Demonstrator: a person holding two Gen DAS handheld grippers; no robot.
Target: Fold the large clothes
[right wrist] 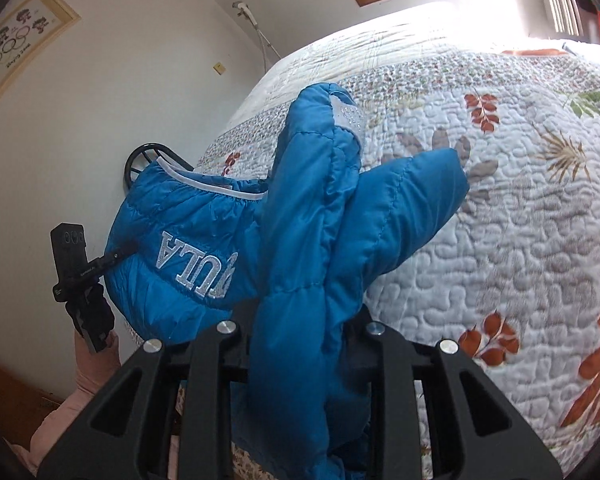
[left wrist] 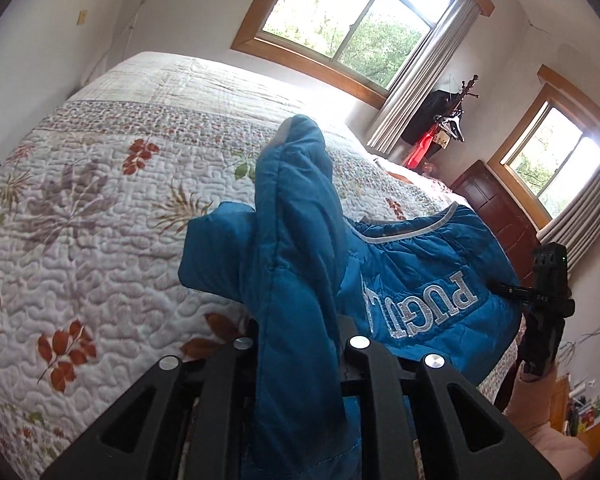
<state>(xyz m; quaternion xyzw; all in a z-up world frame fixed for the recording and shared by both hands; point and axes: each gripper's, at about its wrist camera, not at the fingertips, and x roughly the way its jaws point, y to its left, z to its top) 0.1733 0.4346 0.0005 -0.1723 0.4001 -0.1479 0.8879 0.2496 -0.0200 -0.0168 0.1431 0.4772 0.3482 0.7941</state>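
A blue padded jacket (left wrist: 420, 280) with silver lettering hangs over the near edge of a floral quilted bed (left wrist: 100, 220). One sleeve (left wrist: 296, 200) rises from my left gripper (left wrist: 300, 340), which is shut on the fabric; its fingertips are hidden under the cloth. In the right wrist view the jacket (right wrist: 188, 232) hangs to the left. Folded sleeve fabric (right wrist: 312, 184) stands up out of my right gripper (right wrist: 300, 324), also shut on it with its tips covered. Each view shows the other tool's black body (left wrist: 548, 312) (right wrist: 80, 292) at the jacket's far side.
The quilt (right wrist: 500, 240) stretches wide beyond the jacket. Two windows with grey curtains (left wrist: 420, 76), a coat rack with dark clothes (left wrist: 440, 124) and a dark wooden door (left wrist: 496, 208) line the far wall. A metal bed rail (right wrist: 140, 156) and a pink sleeve (right wrist: 92, 372) sit left.
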